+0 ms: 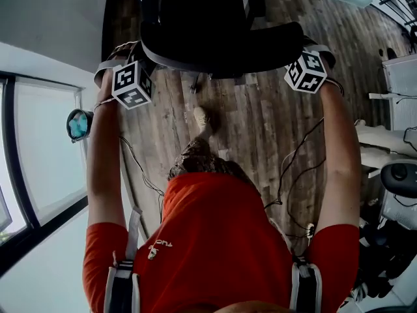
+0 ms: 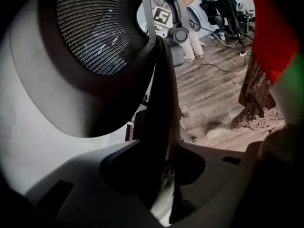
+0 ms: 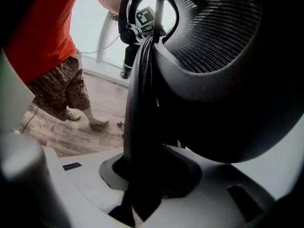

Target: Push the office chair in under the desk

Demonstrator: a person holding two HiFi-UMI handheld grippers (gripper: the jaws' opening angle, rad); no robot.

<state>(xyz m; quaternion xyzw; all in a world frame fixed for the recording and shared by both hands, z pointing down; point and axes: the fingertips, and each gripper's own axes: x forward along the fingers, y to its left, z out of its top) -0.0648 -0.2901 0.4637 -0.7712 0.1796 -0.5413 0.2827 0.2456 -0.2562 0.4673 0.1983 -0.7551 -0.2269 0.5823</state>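
The black office chair (image 1: 215,25) stands just ahead of me on the wooden floor, seen from above. My left gripper (image 1: 144,62) is shut on the left edge of its backrest, and my right gripper (image 1: 291,52) is shut on the right edge. In the left gripper view the dark backrest edge (image 2: 160,103) runs down between the jaws of the left gripper (image 2: 164,175), below the mesh headrest (image 2: 95,32). In the right gripper view the other backrest edge (image 3: 142,94) is clamped in the right gripper (image 3: 142,175), beside the mesh headrest (image 3: 213,27).
Thin cables (image 1: 293,155) trail over the wooden floor (image 1: 260,122) behind the chair. A window (image 1: 39,168) runs along the left. More chairs and white equipment (image 1: 397,175) crowd the right side. My own legs (image 3: 61,89) stand close behind the chair.
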